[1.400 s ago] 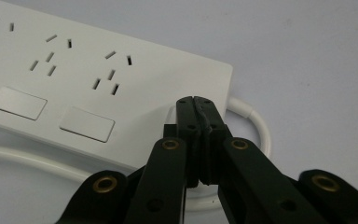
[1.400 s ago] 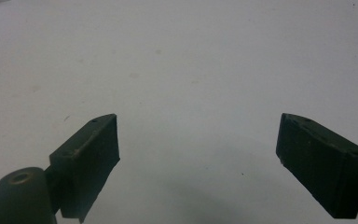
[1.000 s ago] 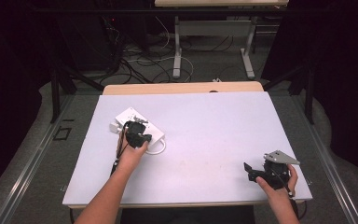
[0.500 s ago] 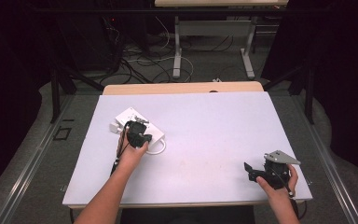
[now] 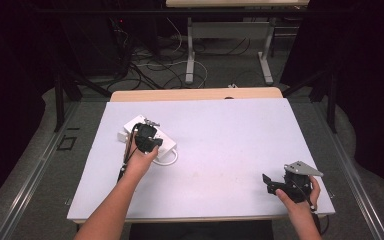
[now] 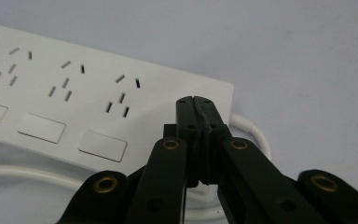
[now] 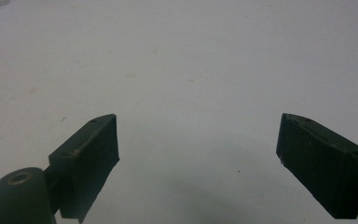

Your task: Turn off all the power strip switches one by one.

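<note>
Power strip [image 6: 74, 102], white, lies flat on the left part of the worktop [image 5: 230, 145], its cord [image 6: 249, 128] looping out from one end. Left hand-held gripper [image 6: 196, 109] hovers over that end with its jaws pressed together, pinching nothing. Right hand-held gripper [image 7: 198, 154] sits well apart near the front right corner, jaws spread wide above bare surface.

White power strip [image 6: 74, 98]: smooth plastic, slight sheen; cord [image 6: 249, 128] looks like smooth white rubbery plastic. Left tool [image 6: 196, 105]: matt black plastic arms w/ brass-coloured rivets. Right tool [image 7: 198, 163]: matt black pads, a bit scuffed. Table [image 5: 220, 145]: matt pale top, faint specks; bare wood strip at far edge.
</note>
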Action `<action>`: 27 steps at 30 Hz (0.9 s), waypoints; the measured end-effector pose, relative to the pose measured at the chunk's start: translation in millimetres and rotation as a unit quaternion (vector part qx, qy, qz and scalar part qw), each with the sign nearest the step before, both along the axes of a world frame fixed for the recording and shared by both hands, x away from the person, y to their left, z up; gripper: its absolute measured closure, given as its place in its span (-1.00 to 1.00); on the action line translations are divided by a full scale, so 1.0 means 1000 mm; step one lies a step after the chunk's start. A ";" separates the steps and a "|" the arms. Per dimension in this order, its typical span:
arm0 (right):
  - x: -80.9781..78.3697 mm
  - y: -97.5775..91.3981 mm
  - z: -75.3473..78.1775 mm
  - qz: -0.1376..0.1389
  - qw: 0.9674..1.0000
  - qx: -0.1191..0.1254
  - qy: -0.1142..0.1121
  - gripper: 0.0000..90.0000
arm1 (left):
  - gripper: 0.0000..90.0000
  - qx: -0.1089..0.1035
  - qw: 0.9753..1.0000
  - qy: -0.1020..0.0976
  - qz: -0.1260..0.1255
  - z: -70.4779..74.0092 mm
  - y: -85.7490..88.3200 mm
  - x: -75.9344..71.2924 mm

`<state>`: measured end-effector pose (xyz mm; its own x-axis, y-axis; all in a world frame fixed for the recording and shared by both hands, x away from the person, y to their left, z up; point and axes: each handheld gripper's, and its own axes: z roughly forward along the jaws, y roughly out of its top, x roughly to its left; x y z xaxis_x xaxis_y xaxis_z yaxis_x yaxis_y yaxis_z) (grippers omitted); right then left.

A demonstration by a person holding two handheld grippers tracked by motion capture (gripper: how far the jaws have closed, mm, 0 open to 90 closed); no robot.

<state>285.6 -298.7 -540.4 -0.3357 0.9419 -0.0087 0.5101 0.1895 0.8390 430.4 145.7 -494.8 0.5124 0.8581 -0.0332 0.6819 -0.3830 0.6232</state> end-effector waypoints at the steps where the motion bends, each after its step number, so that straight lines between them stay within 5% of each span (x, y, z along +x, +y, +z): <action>1: 0.000 0.001 0.000 -0.001 1.000 0.004 0.000 -0.73 | 1.00 -0.001 1.000 -0.002 0.001 0.003 0.000 0.001; 12: -0.001 0.002 0.001 -0.002 1.000 0.004 0.000 -0.73 | 1.00 -0.023 1.000 -0.004 0.015 0.026 0.009 0.013; 27: -0.001 0.002 0.001 -0.001 1.000 0.002 -0.006 -0.73 | 1.00 -0.041 0.998 -0.003 0.040 0.037 0.029 0.023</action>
<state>284.6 -297.2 -539.6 -0.3340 0.9425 -0.0086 0.5006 0.1851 0.8457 453.6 174.9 -457.4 0.4418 0.8911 -0.1034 0.7053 -0.2738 0.6539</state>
